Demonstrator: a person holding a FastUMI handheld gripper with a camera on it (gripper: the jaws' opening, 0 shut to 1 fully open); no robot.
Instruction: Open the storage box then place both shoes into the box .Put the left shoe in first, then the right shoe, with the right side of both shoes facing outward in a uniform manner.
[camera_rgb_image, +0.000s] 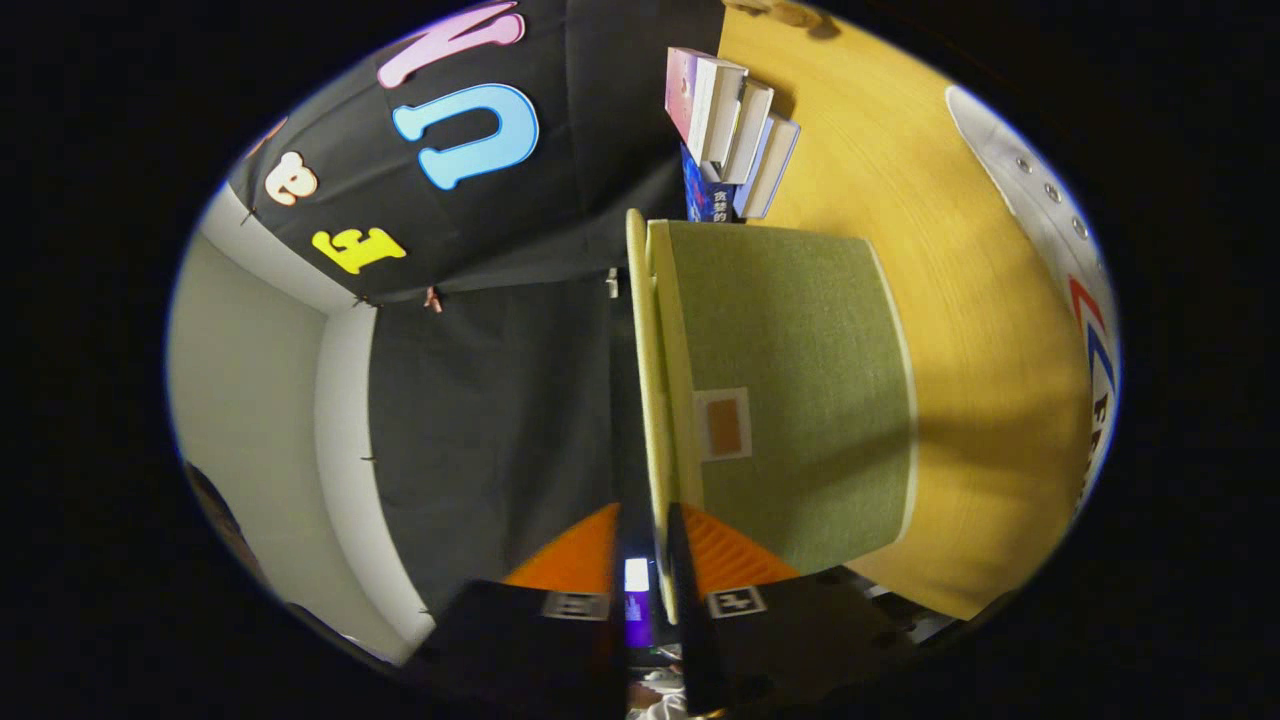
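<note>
Clearly the step in hand is opening the storage box (800, 400), a green fabric-faced box standing on the wooden table (960, 300) just ahead of the gripper, with a stack of books (735, 130) beyond it. Its pale yellow-green lid (650, 400) runs between the fingers of the gripper (640, 575), which look pinched narrow on the lid's near edge. Lift it steadily without twisting, keeping the pinch firm so the thin edge cannot slip. One shoe (1060, 250), white with eyelets, lies well apart at the right.

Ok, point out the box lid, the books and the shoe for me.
lid (650, 400): gripper view, on its thin yellow-green edge, which runs in between the fingers.
books (735, 130): gripper view, on the page edges of the stack beyond the box.
shoe (1050, 220): gripper view, on its white side near the eyelets.
</note>
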